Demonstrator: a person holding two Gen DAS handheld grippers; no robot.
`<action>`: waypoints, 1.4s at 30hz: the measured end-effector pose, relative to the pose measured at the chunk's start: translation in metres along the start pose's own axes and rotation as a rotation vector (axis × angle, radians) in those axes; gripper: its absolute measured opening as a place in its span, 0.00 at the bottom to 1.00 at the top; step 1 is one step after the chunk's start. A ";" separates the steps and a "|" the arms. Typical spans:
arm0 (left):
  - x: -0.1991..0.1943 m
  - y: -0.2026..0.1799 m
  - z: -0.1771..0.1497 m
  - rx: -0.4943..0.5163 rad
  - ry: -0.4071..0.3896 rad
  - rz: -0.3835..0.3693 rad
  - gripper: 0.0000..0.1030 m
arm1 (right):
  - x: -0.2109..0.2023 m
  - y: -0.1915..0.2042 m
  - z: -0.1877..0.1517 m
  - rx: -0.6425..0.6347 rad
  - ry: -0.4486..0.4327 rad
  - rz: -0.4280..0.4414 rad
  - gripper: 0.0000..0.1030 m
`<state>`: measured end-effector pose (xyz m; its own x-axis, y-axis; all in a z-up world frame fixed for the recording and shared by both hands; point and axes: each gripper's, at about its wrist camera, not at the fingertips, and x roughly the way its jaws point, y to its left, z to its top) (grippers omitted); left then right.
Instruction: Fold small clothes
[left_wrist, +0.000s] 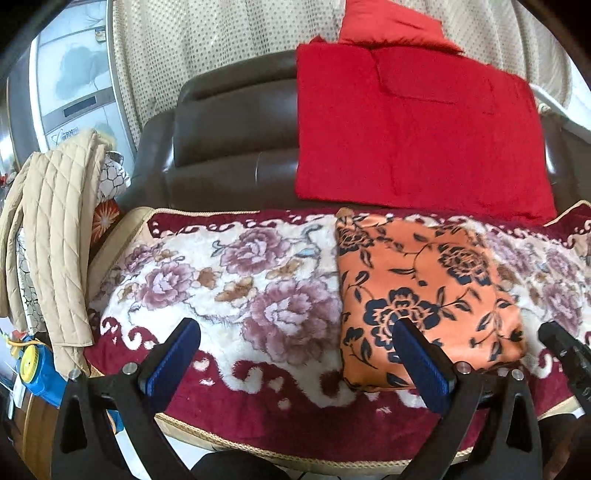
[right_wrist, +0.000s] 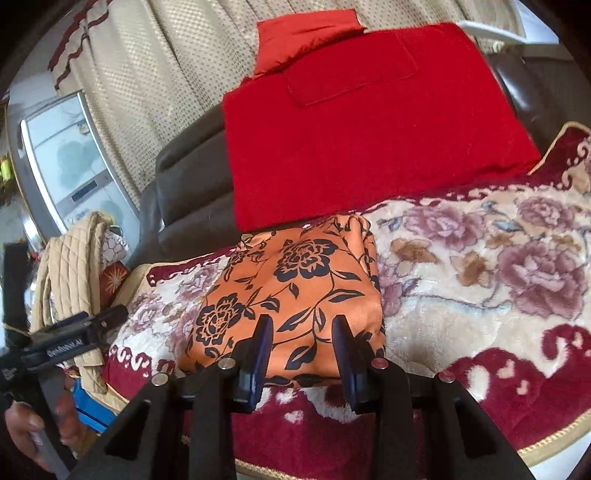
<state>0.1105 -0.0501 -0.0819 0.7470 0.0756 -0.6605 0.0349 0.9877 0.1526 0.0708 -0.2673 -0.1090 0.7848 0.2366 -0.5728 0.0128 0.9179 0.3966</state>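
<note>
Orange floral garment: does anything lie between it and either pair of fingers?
Nothing visible does. The orange floral garment lies folded on the floral blanket, bare on top. The right gripper and the left gripper hang open above its near edge, holding nothing. The red garment lies behind it.

Orange floral garment (left_wrist: 428, 295) lies folded on the plush blanket (left_wrist: 221, 280).

Folded orange cloth in front of the right gripper

The orange floral cloth (right_wrist: 291, 291) lies folded on the plush flowered blanket (right_wrist: 480, 295) — the right gripper (right_wrist: 303, 332) hovers over its near edge, jaws partly apart and empty. Behind it a folded red garment (right_wrist: 369, 140) leans on the dark sofa back (right_wrist: 192, 177); the left gripper (right_wrist: 114, 314) shows at the left edge.
</note>
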 end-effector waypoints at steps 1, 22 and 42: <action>-0.005 -0.001 0.001 0.004 -0.008 0.003 1.00 | -0.002 0.001 0.000 -0.007 -0.002 -0.003 0.36; -0.057 0.011 0.011 0.017 -0.076 0.032 1.00 | -0.038 0.057 0.013 -0.122 -0.011 -0.092 0.36; -0.077 0.025 0.006 0.008 -0.111 0.034 1.00 | -0.055 0.074 0.013 -0.152 -0.029 -0.118 0.36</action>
<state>0.0577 -0.0318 -0.0222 0.8168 0.0931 -0.5693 0.0132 0.9836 0.1797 0.0367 -0.2165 -0.0382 0.8009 0.1173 -0.5872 0.0139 0.9767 0.2141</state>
